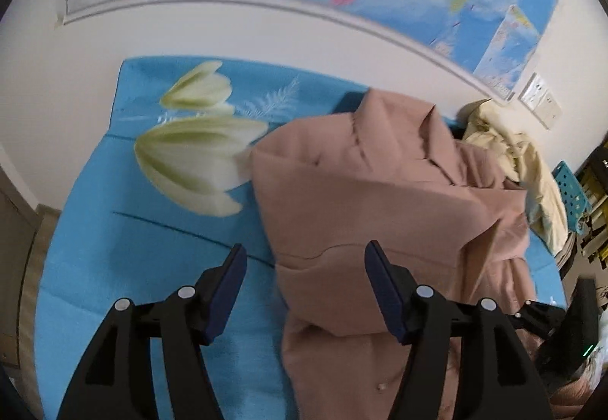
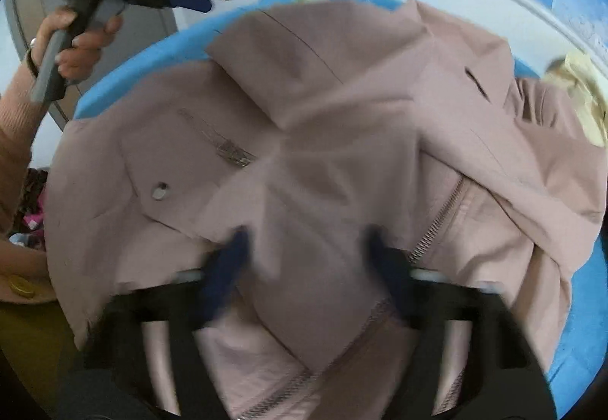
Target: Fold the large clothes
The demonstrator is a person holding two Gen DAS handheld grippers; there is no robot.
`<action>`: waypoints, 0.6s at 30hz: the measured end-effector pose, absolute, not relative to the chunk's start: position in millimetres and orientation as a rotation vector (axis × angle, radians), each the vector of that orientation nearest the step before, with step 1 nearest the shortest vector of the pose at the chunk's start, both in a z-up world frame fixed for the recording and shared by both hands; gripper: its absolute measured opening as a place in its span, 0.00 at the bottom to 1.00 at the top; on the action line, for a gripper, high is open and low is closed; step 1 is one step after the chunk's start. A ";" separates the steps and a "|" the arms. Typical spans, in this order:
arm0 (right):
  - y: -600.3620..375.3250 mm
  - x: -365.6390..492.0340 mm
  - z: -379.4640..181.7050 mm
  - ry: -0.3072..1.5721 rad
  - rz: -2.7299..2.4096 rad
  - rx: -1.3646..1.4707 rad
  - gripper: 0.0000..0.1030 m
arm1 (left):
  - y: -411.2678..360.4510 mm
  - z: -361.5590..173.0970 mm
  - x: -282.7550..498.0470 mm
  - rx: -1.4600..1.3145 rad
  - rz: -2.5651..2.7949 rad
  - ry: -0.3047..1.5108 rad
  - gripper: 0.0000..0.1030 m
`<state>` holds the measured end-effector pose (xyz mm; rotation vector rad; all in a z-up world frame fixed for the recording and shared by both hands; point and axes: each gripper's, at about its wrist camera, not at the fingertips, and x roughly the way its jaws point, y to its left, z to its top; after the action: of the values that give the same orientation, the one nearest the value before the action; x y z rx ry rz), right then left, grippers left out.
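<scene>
Blue floral sheet (image 1: 114, 268) under pink jacket (image 2: 323, 154), left claw (image 1: 304, 268) apart, right claw (image 2: 304, 249) apart above jacket.

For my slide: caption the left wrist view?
Open left gripper above dusty-pink zip jacket on blue floral bedsheet.

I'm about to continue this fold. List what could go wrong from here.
1. The zipper lies beside the right claw, so a finger might snag its teeth.
2. The jacket is bunched in layers; a pinch may catch several.
3. The cream cloth touches the jacket and could be dragged along.
</scene>
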<state>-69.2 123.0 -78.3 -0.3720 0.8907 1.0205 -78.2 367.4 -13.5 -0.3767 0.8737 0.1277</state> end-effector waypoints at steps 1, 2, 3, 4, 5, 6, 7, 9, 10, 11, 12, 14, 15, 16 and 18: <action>111.9 -55.0 -68.8 0.909 1.032 -0.291 0.10 | 366.5 -16.7 -74.7 -0.370 0.123 0.879 0.60; 97.0 -41.3 -55.1 0.896 1.049 -0.206 0.05 | 364.2 -18.0 -73.4 -0.361 0.120 0.882 0.60; 80.6 -28.0 -42.6 0.886 1.071 -0.104 0.05 | 362.1 -20.3 -71.2 -0.348 0.119 0.883 0.60; 61.4 -12.6 -30.5 0.876 1.075 0.000 0.05 | 358.9 -20.0 -68.8 -0.335 0.120 0.882 0.60; 44.8 -0.4 -21.7 0.859 1.069 0.069 0.05 | 357.0 -20.6 -63.9 -0.325 0.119 0.882 0.60; 18.1 19.1 -12.1 0.829 1.046 0.176 0.05 | 355.8 -21.5 -59.6 -0.320 0.115 0.883 0.60; -0.7 33.1 -10.5 0.829 1.018 0.253 0.05 | 354.2 -22.5 -55.2 -0.317 0.112 0.882 0.60; -35.5 66.6 -25.9 0.892 0.934 0.395 0.05 | 350.6 -24.7 -49.3 -0.308 0.116 0.885 0.60; -42.3 74.5 -33.4 0.925 0.896 0.399 0.10 | 347.9 -26.4 -46.7 -0.299 0.116 0.888 0.60; -50.1 82.9 -47.1 0.976 0.812 0.381 0.24 | 344.3 -28.8 -43.6 -0.287 0.116 0.893 0.60; -56.8 88.2 -61.0 1.025 0.749 0.378 0.33 | 340.5 -30.9 -41.5 -0.275 0.114 0.901 0.60; -63.8 87.1 -76.9 1.055 0.755 0.415 0.49 | 331.6 -35.3 -39.6 -0.238 0.114 0.916 0.60; -67.5 82.9 -78.6 1.038 0.768 0.425 0.54 | 328.0 -37.0 -39.7 -0.223 0.115 0.921 0.60; -69.8 78.6 -75.5 1.016 0.776 0.427 0.64 | 324.8 -38.3 -39.9 -0.210 0.114 0.925 0.60; -74.2 68.8 -67.0 0.941 0.816 0.430 0.67 | 319.3 -39.9 -41.3 -0.187 0.109 0.936 0.61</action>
<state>68.8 -74.2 -67.0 0.4297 0.9411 0.8162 -41.3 319.3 -39.9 -0.1874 0.9358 0.1087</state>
